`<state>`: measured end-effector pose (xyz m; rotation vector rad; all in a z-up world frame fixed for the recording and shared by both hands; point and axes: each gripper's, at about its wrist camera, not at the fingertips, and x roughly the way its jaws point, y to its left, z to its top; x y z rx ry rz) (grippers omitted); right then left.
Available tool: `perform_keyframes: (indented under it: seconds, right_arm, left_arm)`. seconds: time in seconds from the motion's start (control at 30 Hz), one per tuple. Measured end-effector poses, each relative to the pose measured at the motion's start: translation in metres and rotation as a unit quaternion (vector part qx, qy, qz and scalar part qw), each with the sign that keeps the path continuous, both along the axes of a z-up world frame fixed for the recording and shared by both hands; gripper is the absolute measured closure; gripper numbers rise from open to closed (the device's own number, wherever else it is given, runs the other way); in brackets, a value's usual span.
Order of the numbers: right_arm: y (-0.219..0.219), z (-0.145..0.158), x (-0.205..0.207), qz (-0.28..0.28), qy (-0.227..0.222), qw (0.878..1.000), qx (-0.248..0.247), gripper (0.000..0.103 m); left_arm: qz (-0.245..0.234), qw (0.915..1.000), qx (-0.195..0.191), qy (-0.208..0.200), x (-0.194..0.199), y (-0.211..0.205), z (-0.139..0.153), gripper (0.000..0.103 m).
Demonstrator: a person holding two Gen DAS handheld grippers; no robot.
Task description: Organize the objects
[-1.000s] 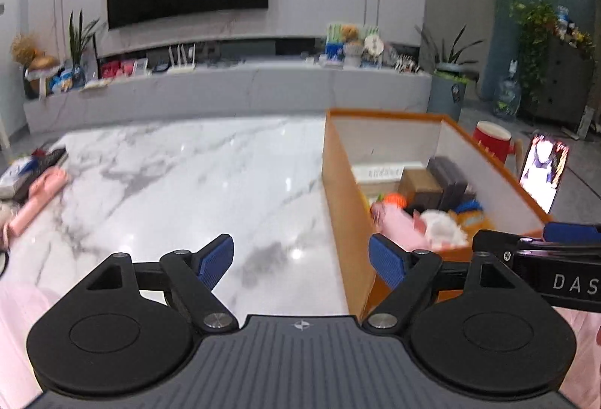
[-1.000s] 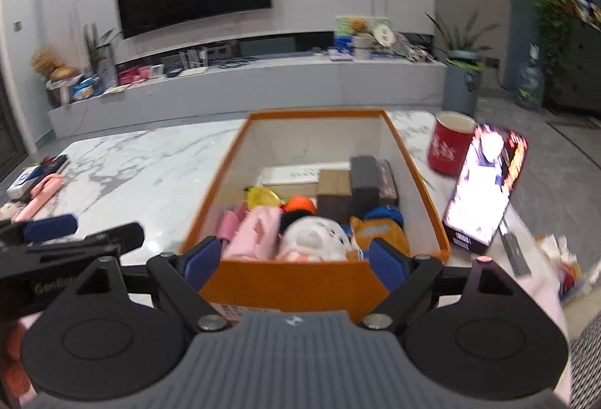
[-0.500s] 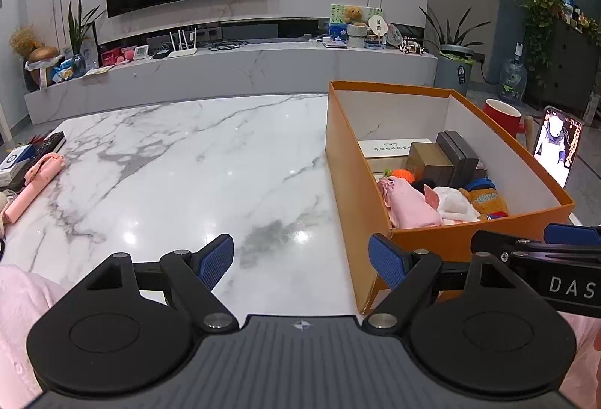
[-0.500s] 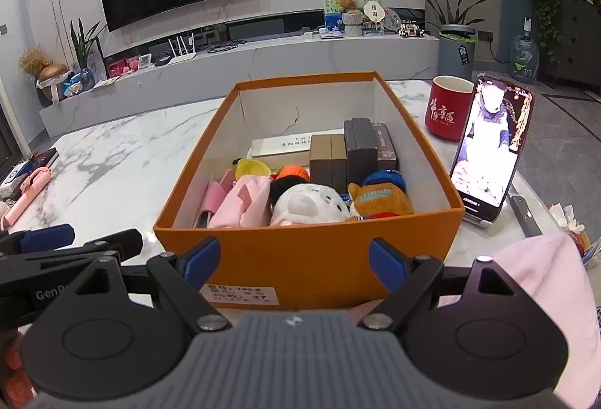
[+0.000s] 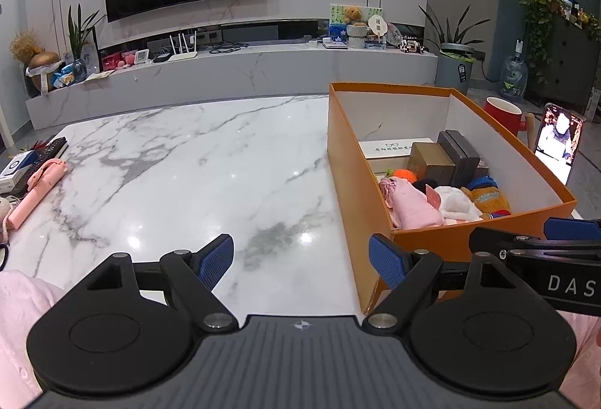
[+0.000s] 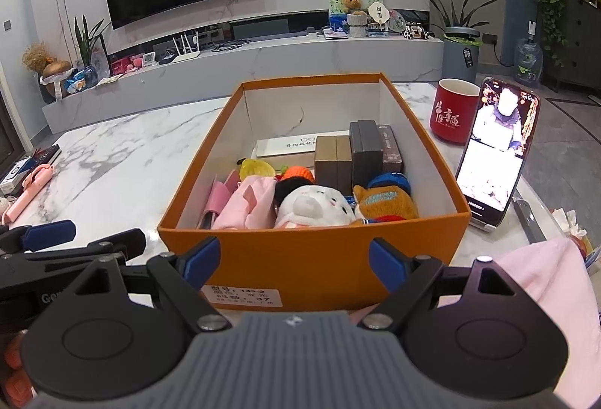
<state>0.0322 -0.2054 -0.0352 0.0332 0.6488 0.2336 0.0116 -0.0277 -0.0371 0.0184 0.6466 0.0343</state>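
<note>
An open orange box (image 6: pixel 311 251) stands on the marble table (image 5: pixel 188 165); it also shows in the left wrist view (image 5: pixel 345 161). It holds a white plush (image 6: pixel 315 206), a pink pouch (image 6: pixel 248 202), an orange plush (image 6: pixel 387 202), dark small boxes (image 6: pixel 364 150) and a white flat box (image 6: pixel 285 146). My right gripper (image 6: pixel 295 258) is open and empty, just before the box's near wall. My left gripper (image 5: pixel 302 258) is open and empty over the table, left of the box's near corner.
A pink stick-like item (image 5: pixel 37 187), a remote (image 5: pixel 41 153) and a small box lie at the table's left edge. A red mug (image 6: pixel 454 116) and a propped phone (image 6: pixel 496 150) stand right of the box. A pink cloth (image 6: pixel 544 277) lies near right.
Both grippers have pulled back and risen a little from the box, so the view looks further down into it. Both stay open and empty.
</note>
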Motion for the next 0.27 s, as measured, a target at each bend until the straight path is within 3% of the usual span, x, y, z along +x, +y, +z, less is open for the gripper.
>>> perform_keyframes:
  seconds: [0.27]
  right_arm:
    - [0.0011, 0.0031, -0.0008, 0.004, -0.003, 1.0, -0.001, 0.016]
  left_arm:
    - [-0.002, 1.0, -0.001, -0.003, -0.0018, 0.0005, 0.0031, 0.008]
